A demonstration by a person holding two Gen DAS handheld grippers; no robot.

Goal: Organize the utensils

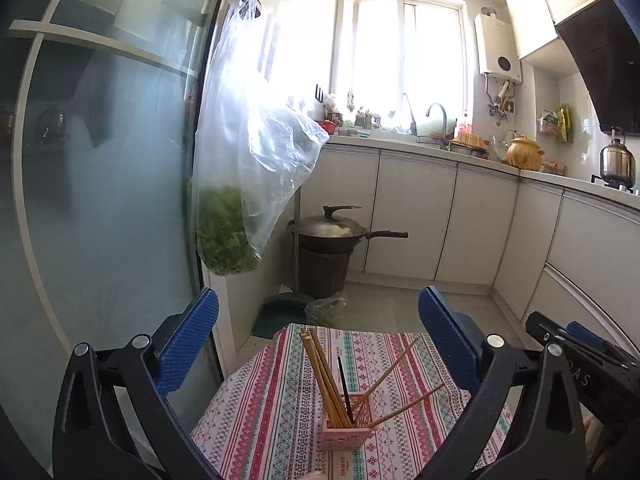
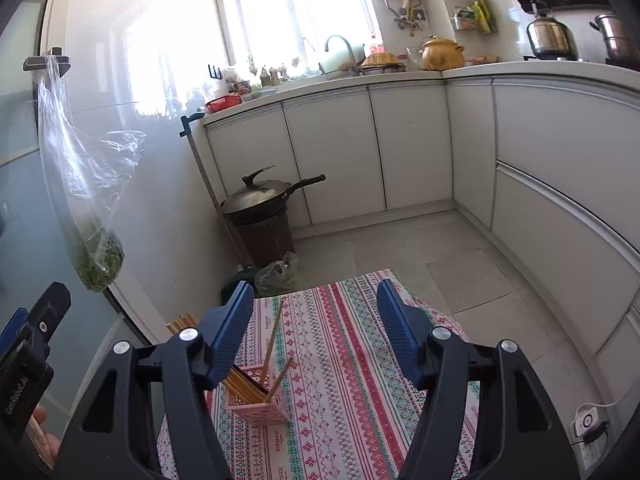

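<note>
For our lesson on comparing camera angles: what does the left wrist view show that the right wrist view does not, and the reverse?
Only the left wrist view shows a dark chopstick standing among the wooden chopsticks.

Only the right wrist view shows a white power strip on the floor and a second steel pot on the stove.

Both show the pink holder on the striped tablecloth, the covered wok, the hanging bag of greens, and open, empty tongs: left tongs, right tongs.

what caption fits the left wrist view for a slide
Open left gripper above a pink holder of chopsticks on a patterned tablecloth.
</note>
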